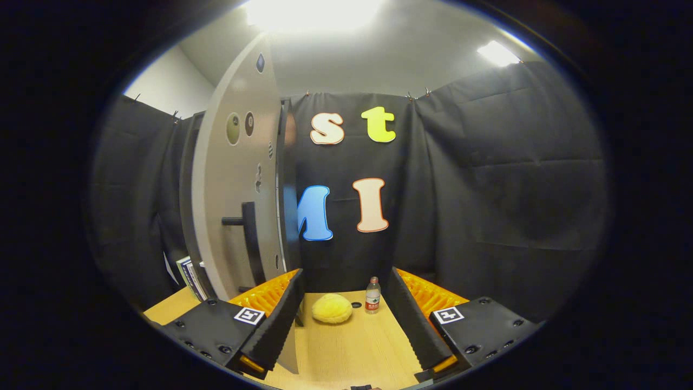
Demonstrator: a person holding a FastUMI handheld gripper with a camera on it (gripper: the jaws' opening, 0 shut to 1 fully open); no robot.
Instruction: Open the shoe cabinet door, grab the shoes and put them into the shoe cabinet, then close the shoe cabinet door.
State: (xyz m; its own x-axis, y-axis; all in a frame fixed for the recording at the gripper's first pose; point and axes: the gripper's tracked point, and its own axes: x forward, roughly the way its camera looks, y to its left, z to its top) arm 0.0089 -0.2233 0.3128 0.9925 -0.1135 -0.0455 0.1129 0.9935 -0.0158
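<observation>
Gaping wide, the gripper [346, 303] holds nothing — cabinet door [235, 179] just ahead-left, handle [246, 222] untouched.

Two ceiling lights [314, 12] at 12 and 1 o'clock, both blown out to white glare. Ceiling bright, black cloth wall [514, 179] dim with little detail. Table [346, 346] evenly lit, soft shadow under the cabinet door [233, 179]. Strong fisheye bend: door edge curves, corners vignette dark. Centre sharp, rim at 8 and 4 o'clock soft. Jaws stand apart.
</observation>
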